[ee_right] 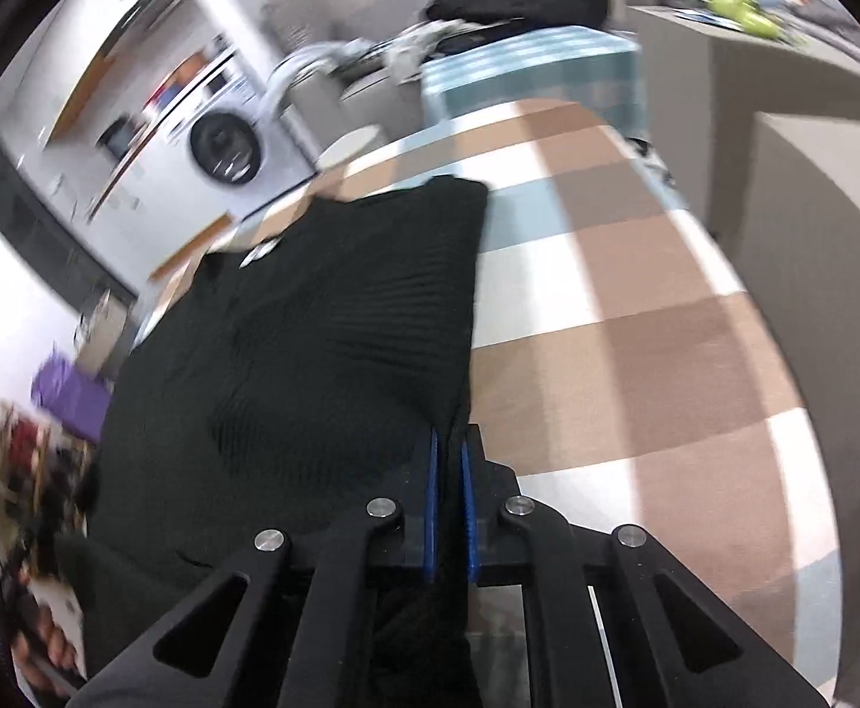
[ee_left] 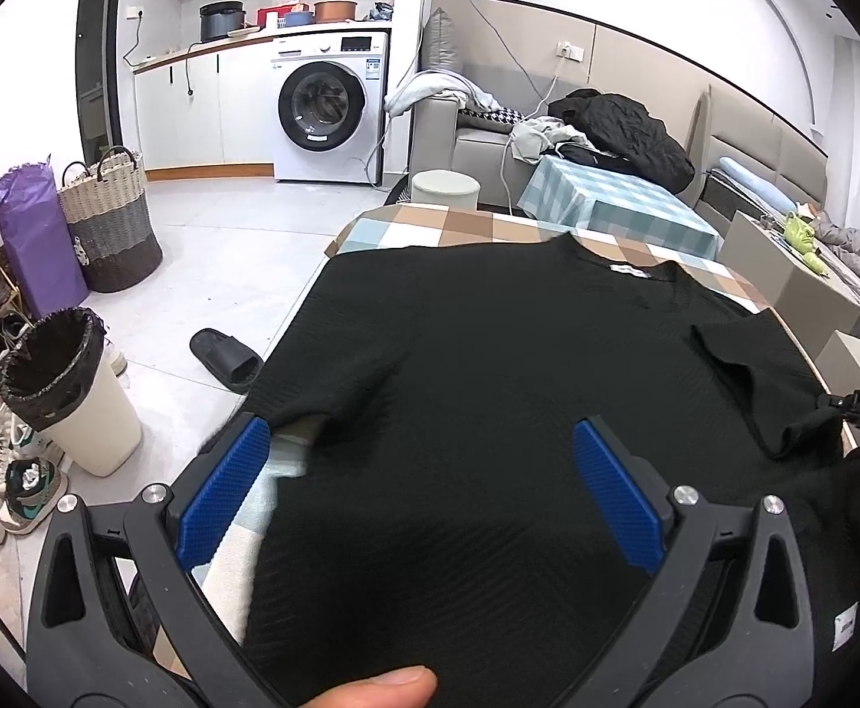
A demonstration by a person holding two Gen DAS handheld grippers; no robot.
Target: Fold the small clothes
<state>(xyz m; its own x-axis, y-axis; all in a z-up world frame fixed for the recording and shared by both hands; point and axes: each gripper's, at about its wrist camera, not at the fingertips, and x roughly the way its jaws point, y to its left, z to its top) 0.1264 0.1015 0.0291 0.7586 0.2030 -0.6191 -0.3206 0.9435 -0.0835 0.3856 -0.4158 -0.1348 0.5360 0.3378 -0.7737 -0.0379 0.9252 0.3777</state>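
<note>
A black short-sleeved knit top (ee_left: pixel 477 366) lies spread on the checked tablecloth (ee_left: pixel 424 224), neck and white label at the far side. My left gripper (ee_left: pixel 418 442) is open, its blue pads (ee_left: pixel 223 489) wide apart above the top's near hem, holding nothing. The right-hand sleeve (ee_left: pixel 766 389) is folded inward. In the blurred right wrist view the same top (ee_right: pixel 324 318) lies on the checked cloth (ee_right: pixel 636 318). My right gripper (ee_right: pixel 449 448) is shut on the top's right edge, cloth pinched between its blue pads (ee_right: pixel 430 501).
Left of the table stand a lined white bin (ee_left: pixel 70 389), a woven basket (ee_left: pixel 108 218), a purple bag, shoes and a black slipper (ee_left: pixel 226 357). A washing machine (ee_left: pixel 327 118) stands at the back. A sofa with clothes and a second checked table (ee_left: pixel 613 206) lie beyond.
</note>
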